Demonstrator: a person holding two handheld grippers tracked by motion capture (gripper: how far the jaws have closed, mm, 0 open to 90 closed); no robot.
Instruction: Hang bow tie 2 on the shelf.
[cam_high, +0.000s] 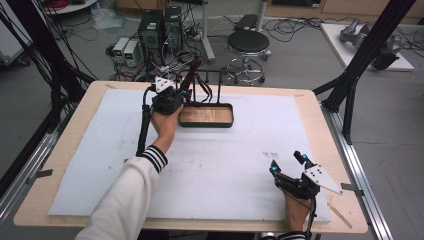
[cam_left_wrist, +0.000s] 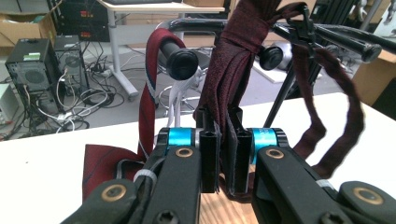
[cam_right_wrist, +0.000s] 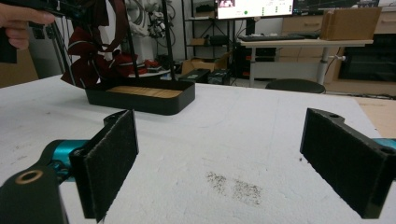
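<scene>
the left gripper (cam_left_wrist: 223, 140) pinches a dark red tie (cam_left_wrist: 233, 70) hanging from the rack (cam_high: 212, 80). the right gripper (cam_right_wrist: 224, 158) rests wide open, holding nothing.

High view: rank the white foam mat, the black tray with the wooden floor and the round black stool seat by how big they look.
1. White foam mat, by far the largest.
2. Black tray with the wooden floor.
3. Round black stool seat, slightly smaller than the tray, though it stands farther from the camera, so the true order of these two is unsure.
</scene>
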